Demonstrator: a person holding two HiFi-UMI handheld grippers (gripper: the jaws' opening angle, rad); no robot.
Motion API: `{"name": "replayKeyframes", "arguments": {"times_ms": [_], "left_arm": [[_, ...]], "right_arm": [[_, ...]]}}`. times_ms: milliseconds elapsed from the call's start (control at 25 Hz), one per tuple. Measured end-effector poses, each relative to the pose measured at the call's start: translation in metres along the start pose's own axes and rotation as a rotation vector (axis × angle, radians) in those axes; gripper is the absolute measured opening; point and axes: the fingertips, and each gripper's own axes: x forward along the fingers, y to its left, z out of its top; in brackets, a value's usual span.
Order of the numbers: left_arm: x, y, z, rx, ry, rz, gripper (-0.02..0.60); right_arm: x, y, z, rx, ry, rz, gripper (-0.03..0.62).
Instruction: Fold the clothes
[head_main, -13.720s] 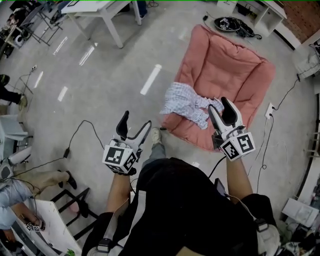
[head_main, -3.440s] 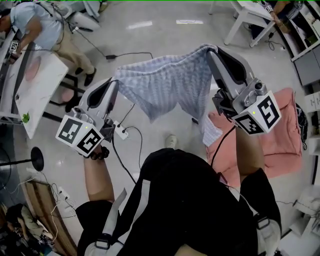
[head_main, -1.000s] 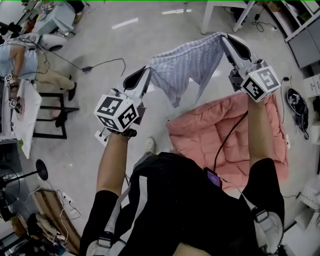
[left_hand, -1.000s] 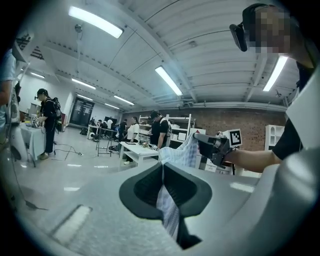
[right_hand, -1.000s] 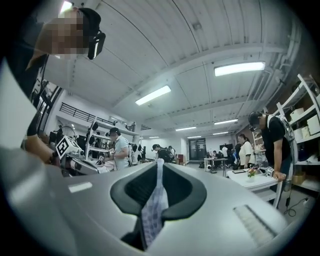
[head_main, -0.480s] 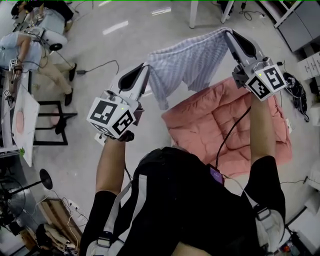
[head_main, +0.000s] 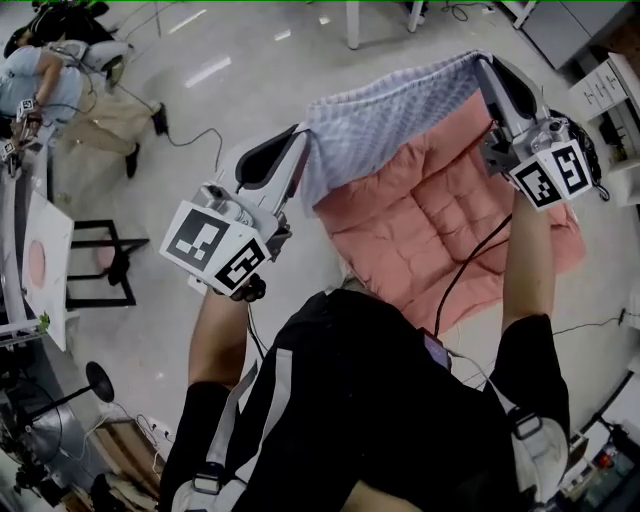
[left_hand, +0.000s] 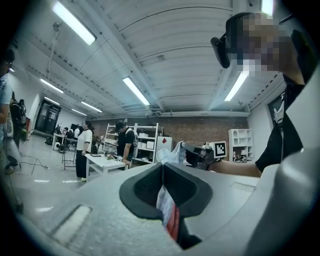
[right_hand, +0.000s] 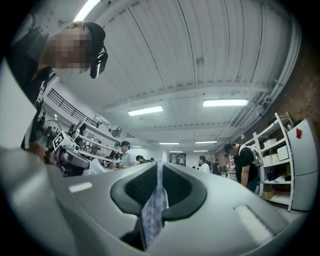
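- The left claw (head_main: 297, 140) is clamping down tight on one top corner of the checked garment (head_main: 390, 115). In the left gripper view, a bit of the cloth with a reddish edge is poking out from between the closed jaws.
- The garment is hanging in the air between the two claws. Its top edge is pulling nearly straight and the rest is drooping below, out in front of the person.
- The right claw (head_main: 487, 65) is pinching the other top corner, and the right gripper view is showing its jaws closed on a thin strip of the same cloth.
- The fabric is looking thin and a bit wrinkly, in a small light blue-and-white check.
- Below the garment, a pink quilted cushion (head_main: 440, 235) is lying flat on the pale grey floor (head_main: 200, 150).
- Around the room, a person in a light blue top (head_main: 40, 70) is sitting at far left. A few others are standing by a white bench (left_hand: 102, 161), with white shelves (left_hand: 145, 147) and a brick wall (left_hand: 200, 131) behind them, and strip lights (left_hand: 135, 90) are glowing on the ceiling.
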Motion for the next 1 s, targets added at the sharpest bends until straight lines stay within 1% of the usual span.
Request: {"name": "replayKeyframes", "arguments": {"times_ms": [120, 240, 320, 440, 600, 680, 760, 880, 1000], "left_arm": [[-0.024, -0.035, -0.003, -0.005, -0.015, -0.057, 0.014], [-0.038, -0.075, -0.011, -0.026, -0.019, -0.113, 0.014], [-0.044, -0.101, -0.026, -0.05, -0.01, -0.137, 0.014], [-0.044, -0.135, -0.059, -0.077, 0.028, -0.143, 0.014], [-0.032, -0.185, -0.097, -0.096, 0.116, -0.128, 0.014], [-0.026, -0.204, -0.104, -0.088, 0.139, -0.121, 0.014], [-0.025, -0.22, -0.11, -0.075, 0.149, -0.101, 0.014], [-0.025, -0.248, -0.128, -0.059, 0.166, -0.039, 0.014], [-0.028, -0.28, -0.161, -0.039, 0.204, 0.054, 0.014]], "right_arm": [[-0.037, 0.025, 0.012, 0.023, -0.031, -0.044, 0.037], [-0.086, 0.043, 0.02, 0.019, -0.049, -0.088, 0.037], [-0.121, 0.052, 0.018, 0.024, -0.039, -0.114, 0.037], [-0.168, 0.054, 0.001, 0.046, -0.01, -0.142, 0.037], [-0.227, 0.047, -0.02, 0.039, 0.07, -0.148, 0.037], [-0.246, 0.043, -0.025, 0.037, 0.089, -0.138, 0.037], [-0.263, 0.041, -0.028, 0.055, 0.084, -0.118, 0.037], [-0.292, 0.038, -0.036, 0.095, 0.071, -0.061, 0.037], [-0.327, 0.042, -0.047, 0.121, 0.11, 0.022, 0.037]]}}
